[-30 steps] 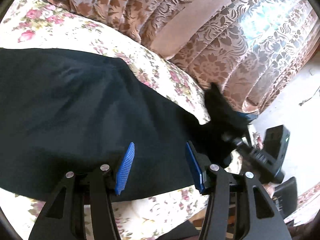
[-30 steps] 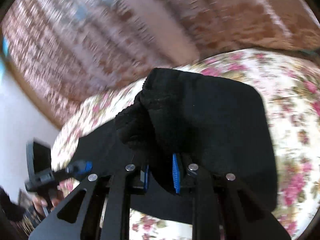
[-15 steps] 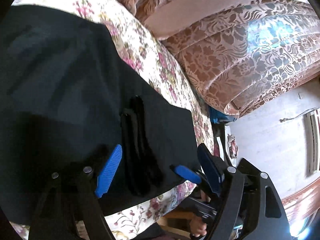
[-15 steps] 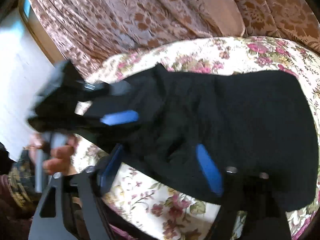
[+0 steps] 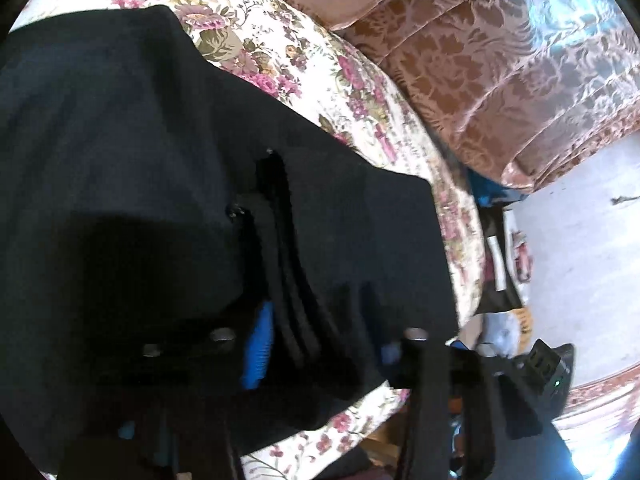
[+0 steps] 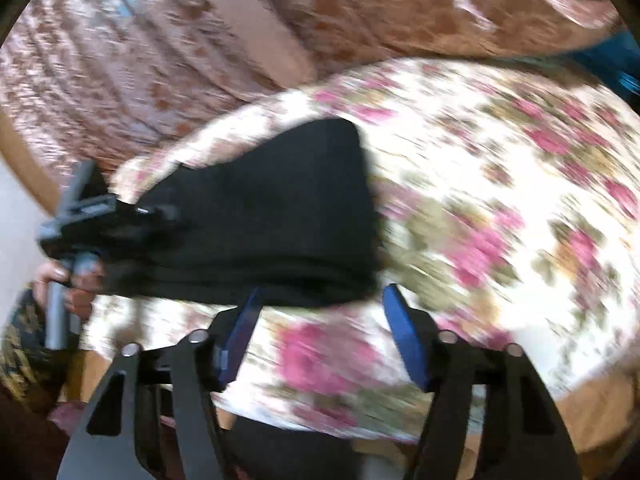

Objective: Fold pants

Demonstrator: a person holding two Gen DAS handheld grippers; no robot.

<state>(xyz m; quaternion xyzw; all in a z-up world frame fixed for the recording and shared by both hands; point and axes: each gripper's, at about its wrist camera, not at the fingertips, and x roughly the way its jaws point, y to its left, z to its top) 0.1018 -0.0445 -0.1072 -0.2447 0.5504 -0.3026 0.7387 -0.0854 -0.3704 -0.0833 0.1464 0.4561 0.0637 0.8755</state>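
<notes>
The black pants (image 5: 132,168) lie folded over on a floral bedspread (image 5: 320,60). In the left wrist view, my left gripper (image 5: 320,336) sits at the near edge of the pants with its blue pads on either side of a thick stack of folded layers (image 5: 288,248); the pads look closed on that stack. In the right wrist view, which is blurred, the pants (image 6: 272,208) lie as a folded pile, and my right gripper (image 6: 324,332) is open and empty just in front of their near edge. The left gripper (image 6: 104,216) shows at the pile's left end.
Brown patterned curtains (image 5: 500,60) hang behind the bed. The bed's near edge (image 6: 360,436) runs under the right gripper. Pale floor (image 5: 580,240) with clutter (image 5: 500,264) lies to the right of the bed.
My right gripper let go of the pants, opened and pulled back off the pile toward the near edge. My left gripper moved onto the folded stack and closed around it.
</notes>
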